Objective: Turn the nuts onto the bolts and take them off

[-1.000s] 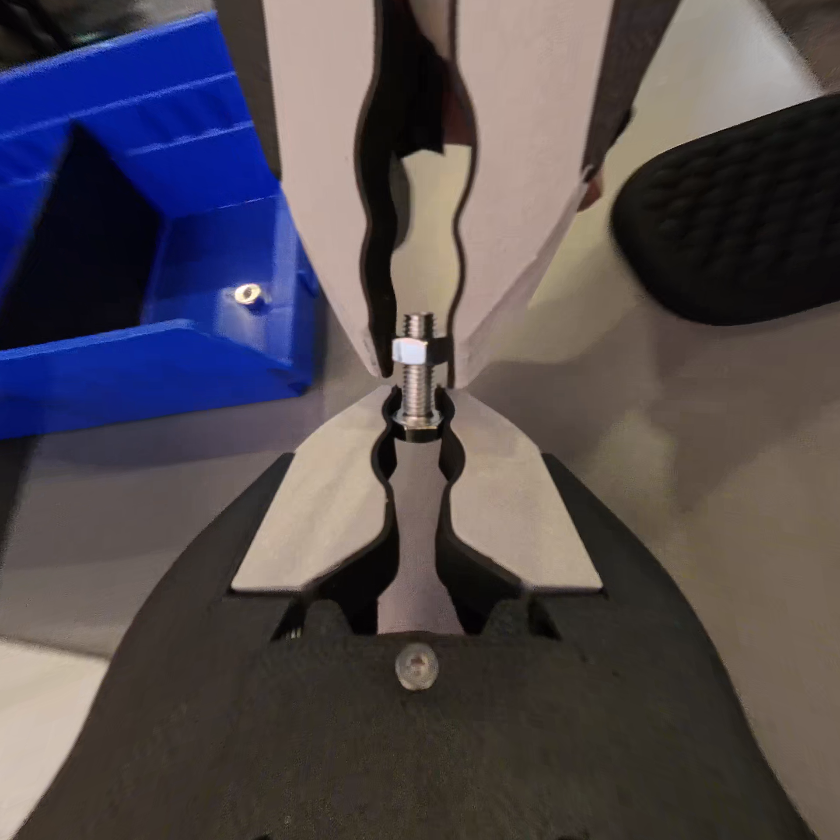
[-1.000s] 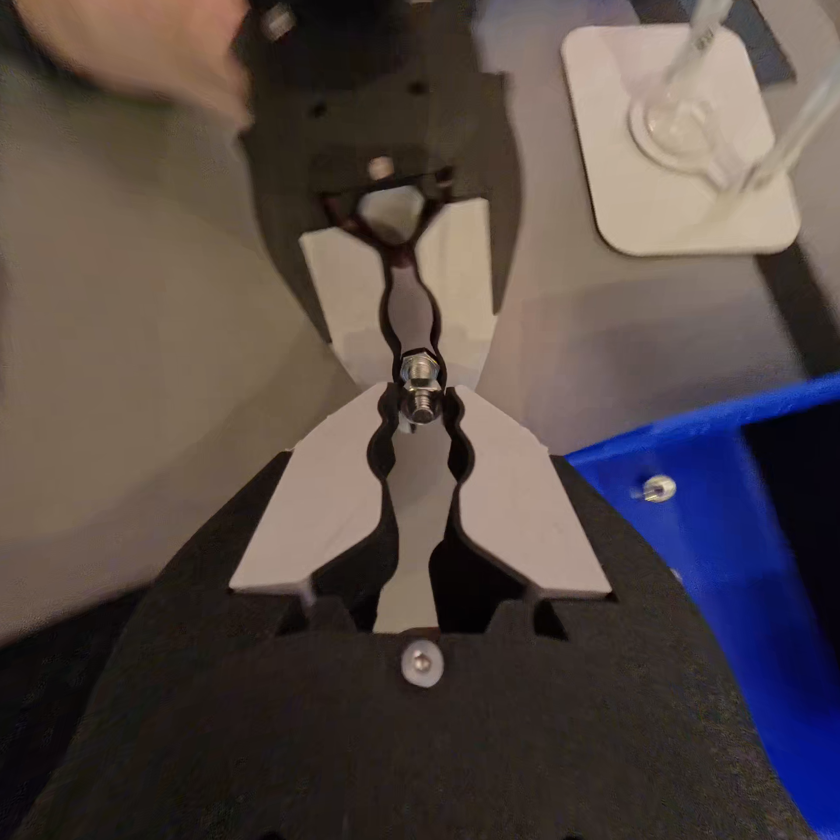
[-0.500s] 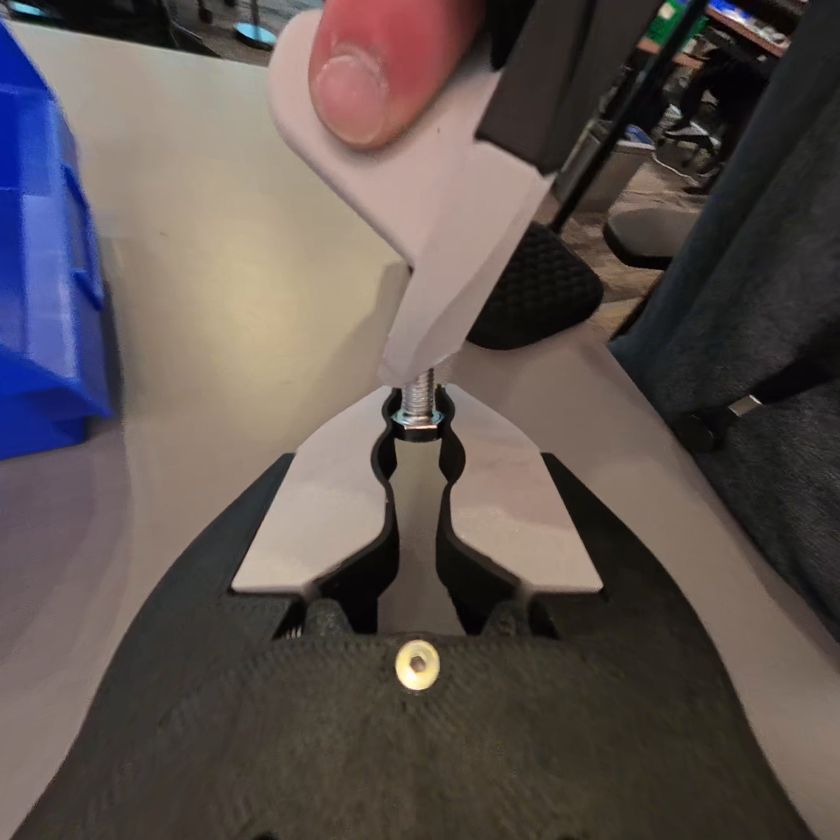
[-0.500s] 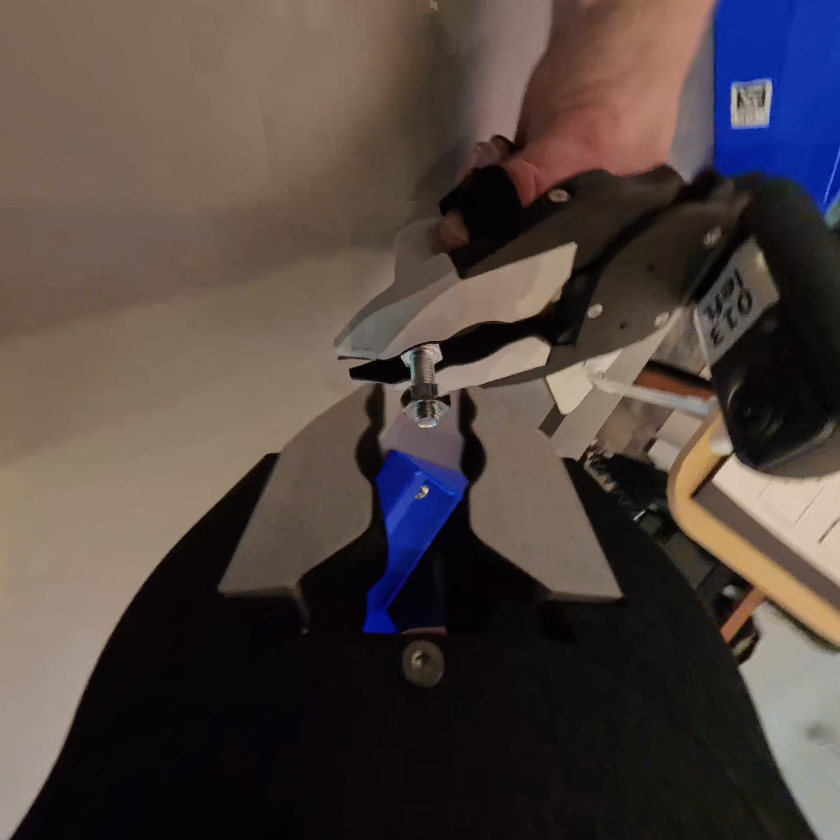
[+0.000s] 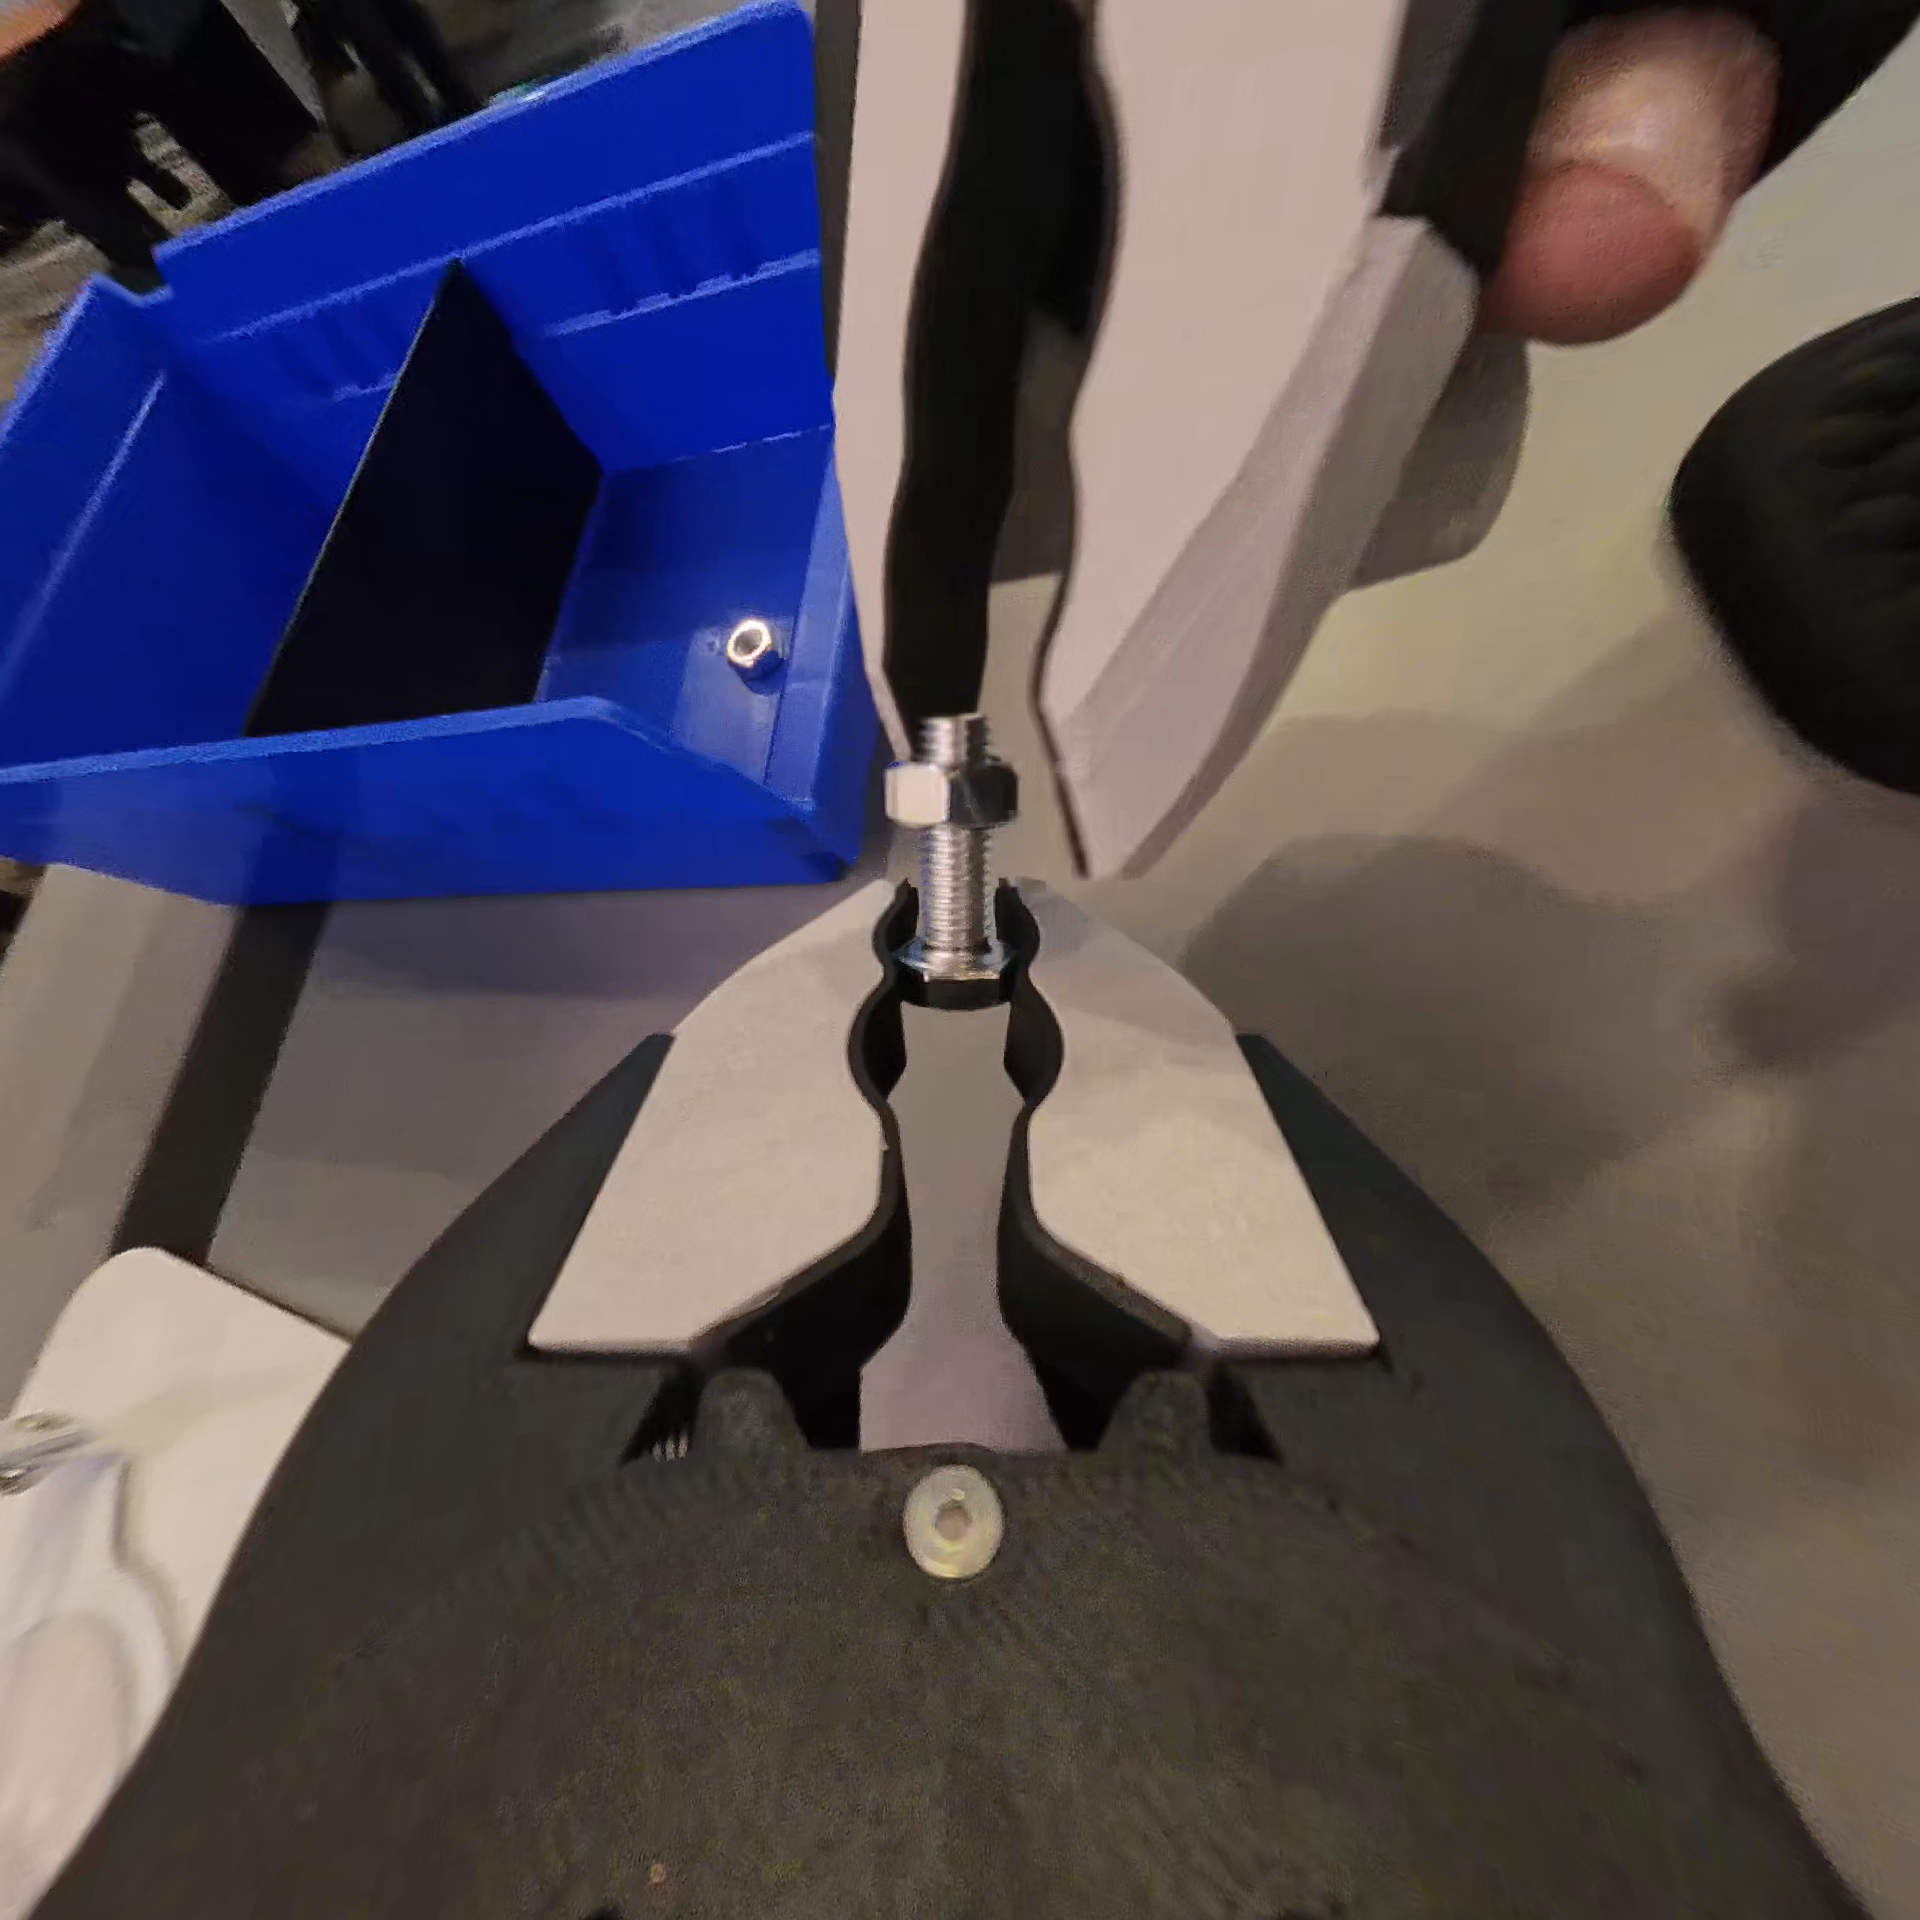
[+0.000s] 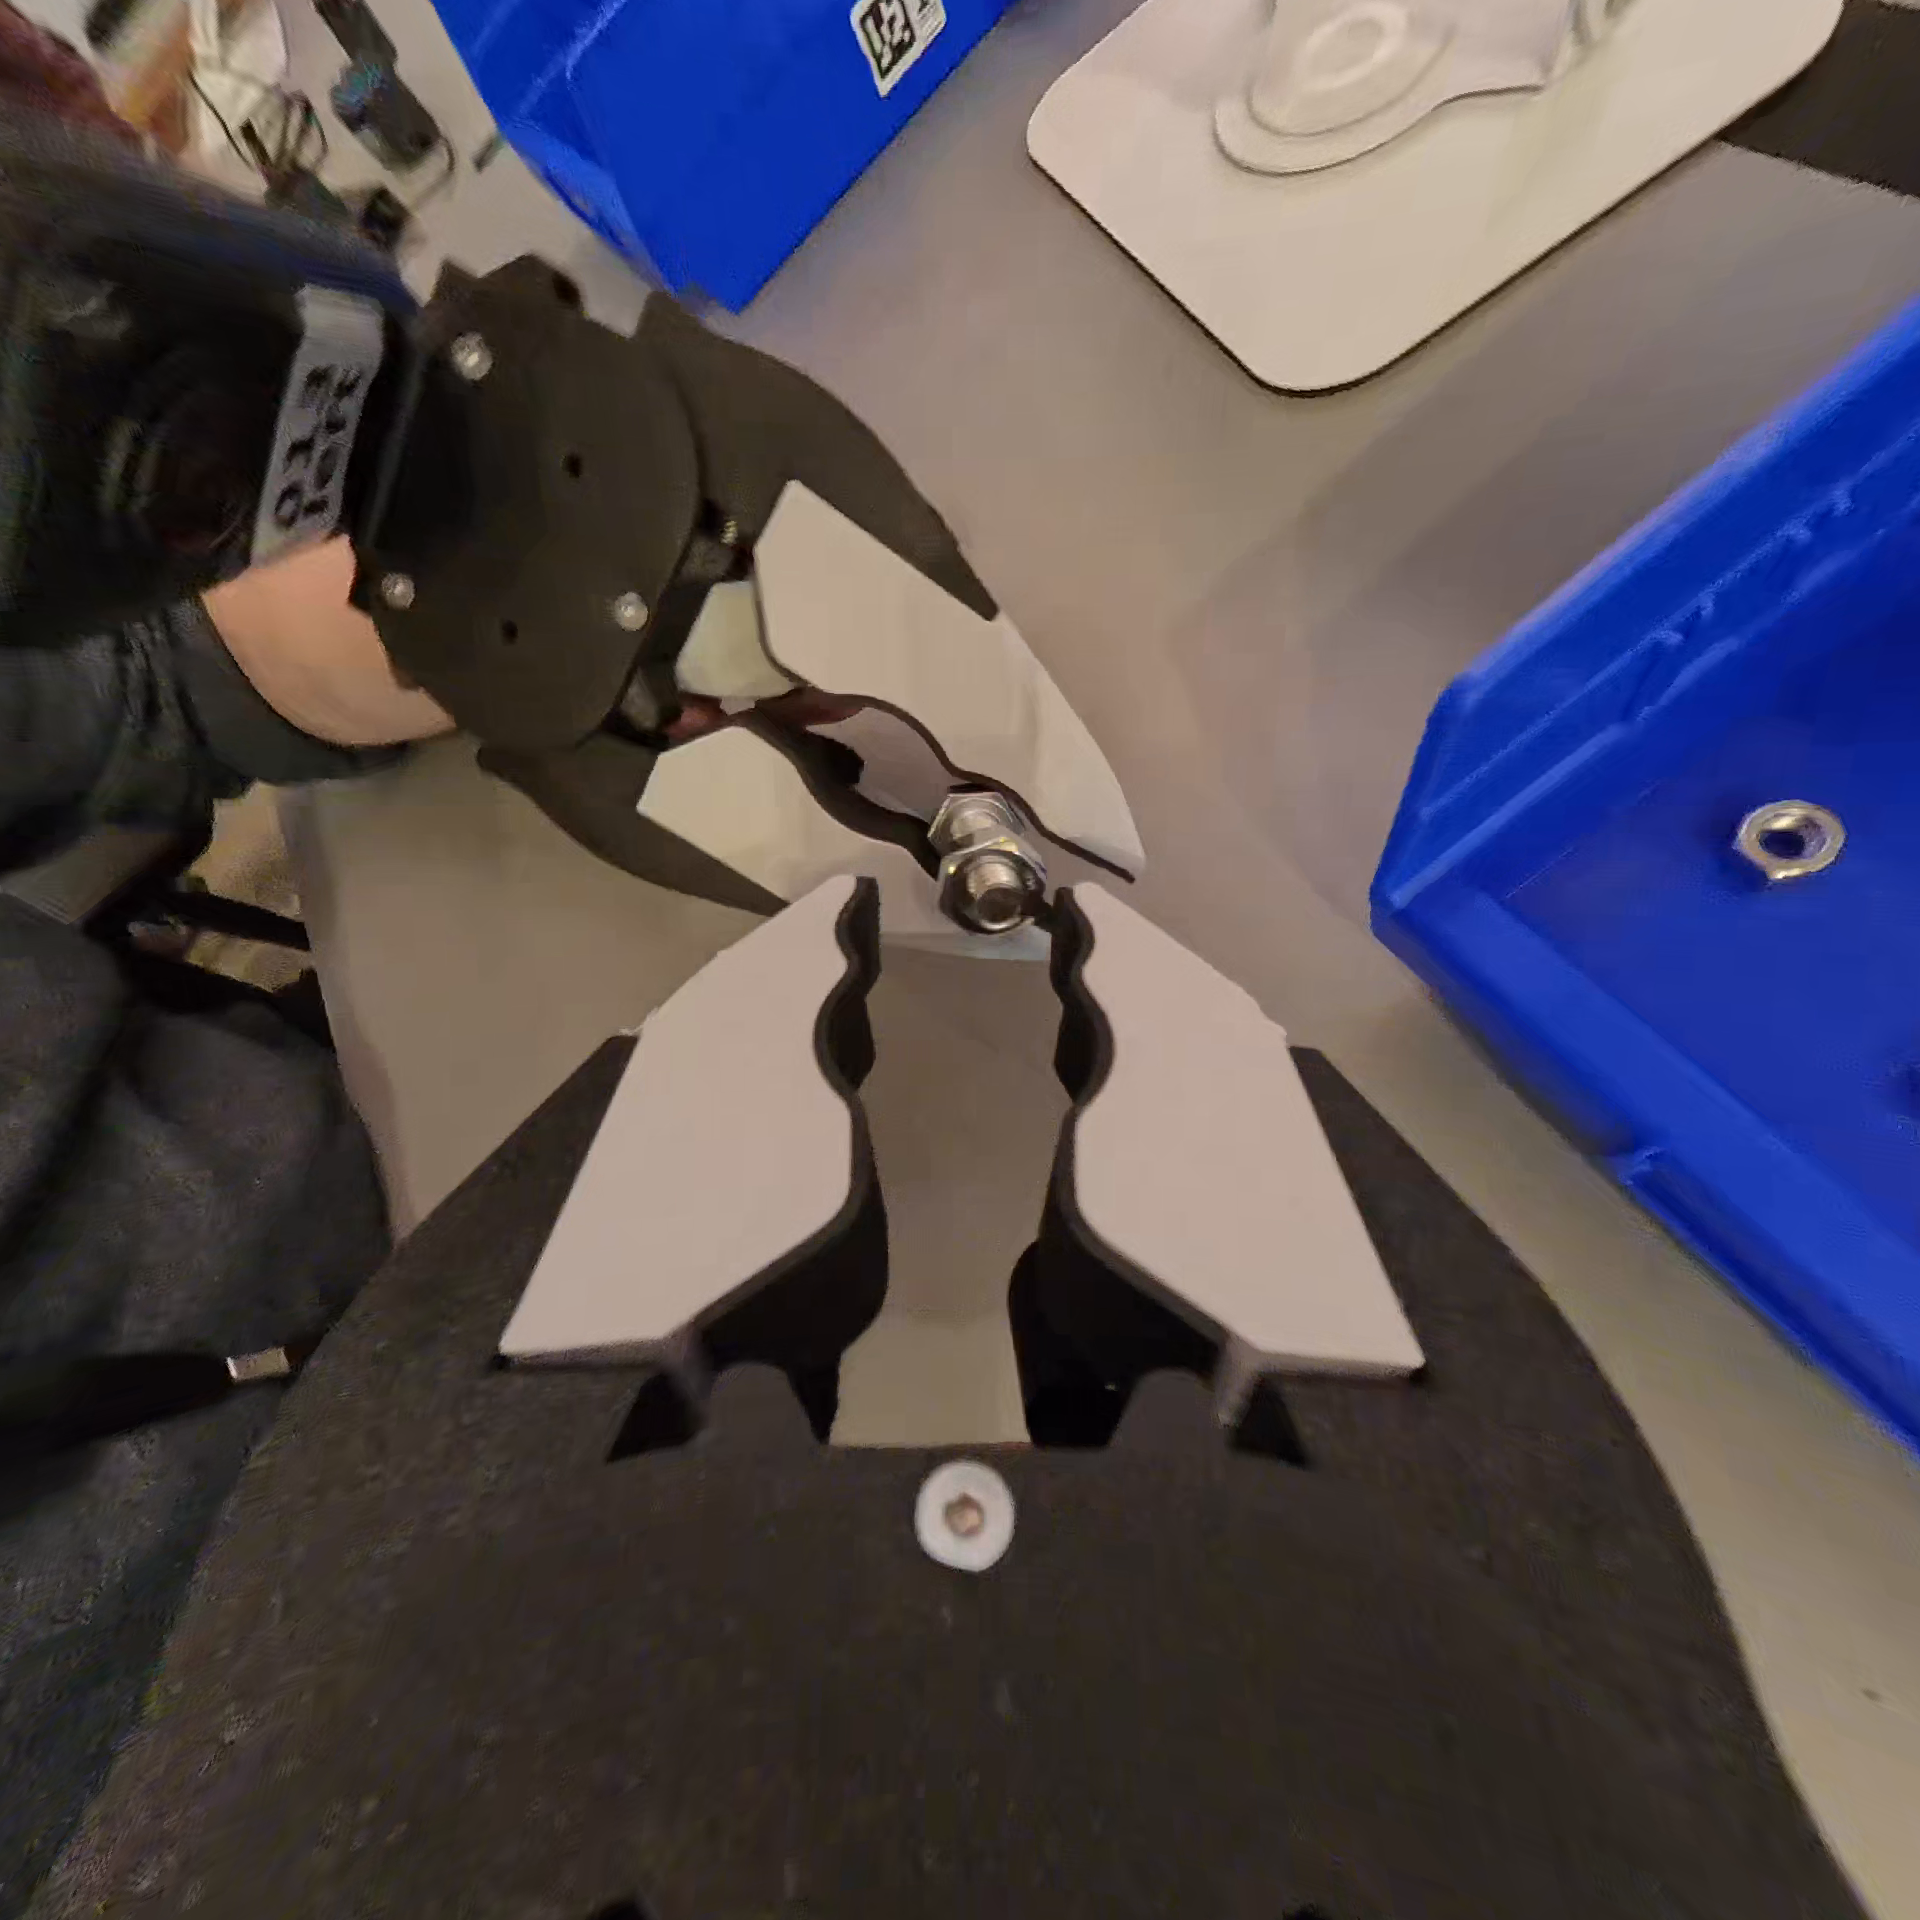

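I'm gripping the bolt [image 5: 954, 894] head with my left gripper [image 5: 956, 940], jaws clamped tight. My right gripper [image 6: 961, 914] is sitting with jaws parted around the nut [image 5: 948, 792], one side touching it.

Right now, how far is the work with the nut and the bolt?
Done: the nut is threaded onto the bolt, near its tip. In hand: the left gripper clamps the bolt's head, while the right gripper is open around the nut, not clamping it. Left: whether it turns on or off cannot be told. One loose nut waits in the blue bin.
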A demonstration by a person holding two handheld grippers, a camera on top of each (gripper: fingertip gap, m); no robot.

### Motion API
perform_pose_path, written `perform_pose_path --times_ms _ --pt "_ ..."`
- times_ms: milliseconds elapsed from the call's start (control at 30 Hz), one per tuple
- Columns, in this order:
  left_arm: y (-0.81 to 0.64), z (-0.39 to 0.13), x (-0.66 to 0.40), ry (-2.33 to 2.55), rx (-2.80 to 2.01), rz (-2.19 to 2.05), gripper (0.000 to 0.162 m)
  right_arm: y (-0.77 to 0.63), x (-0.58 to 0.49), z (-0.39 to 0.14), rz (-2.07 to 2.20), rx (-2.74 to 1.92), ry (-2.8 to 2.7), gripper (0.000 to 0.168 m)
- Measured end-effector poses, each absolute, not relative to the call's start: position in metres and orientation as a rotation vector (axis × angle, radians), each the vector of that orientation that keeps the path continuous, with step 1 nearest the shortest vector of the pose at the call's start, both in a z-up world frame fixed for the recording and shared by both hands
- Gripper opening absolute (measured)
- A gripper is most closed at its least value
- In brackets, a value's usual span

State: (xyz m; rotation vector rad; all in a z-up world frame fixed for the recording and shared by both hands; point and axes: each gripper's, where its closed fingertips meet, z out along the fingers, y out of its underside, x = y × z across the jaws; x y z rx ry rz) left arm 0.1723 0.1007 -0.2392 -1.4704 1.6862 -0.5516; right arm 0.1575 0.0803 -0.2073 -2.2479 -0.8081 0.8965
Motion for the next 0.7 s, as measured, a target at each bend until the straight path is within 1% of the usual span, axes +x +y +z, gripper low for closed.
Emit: perform_pose_path --times_ms 133,200,333,467,600,700 --pt "0.098 -0.238 0.174 1.692 -1.435 -0.462 0.015 0.082 0.155 -0.212 0.916 -2.22 -0.773 0.018" --pt "0.098 -0.24 0.174 1.706 -1.425 -0.418 0.015 0.081 0.155 -0.215 0.883 -2.213 -0.812 0.018" --pt "0.091 -0.241 0.172 1.764 -1.425 -0.486 0.015 0.076 0.155 -0.215 0.739 -2.165 -1.044 0.018" --pt "0.072 -0.238 0.17 1.839 -1.447 -0.785 0.014 0.069 0.154 -0.213 0.375 -1.907 -1.557 0.018" --pt "0.033 -0.24 0.16 1.983 -1.44 -1.259 0.015 0.055 0.151 -0.217 -0.138 -1.371 -2.143 0.018" --pt "0.012 -0.245 0.15 2.079 -1.389 -1.485 0.014 0.047 0.142 -0.219 -0.357 -1.078 -2.359 0.018"
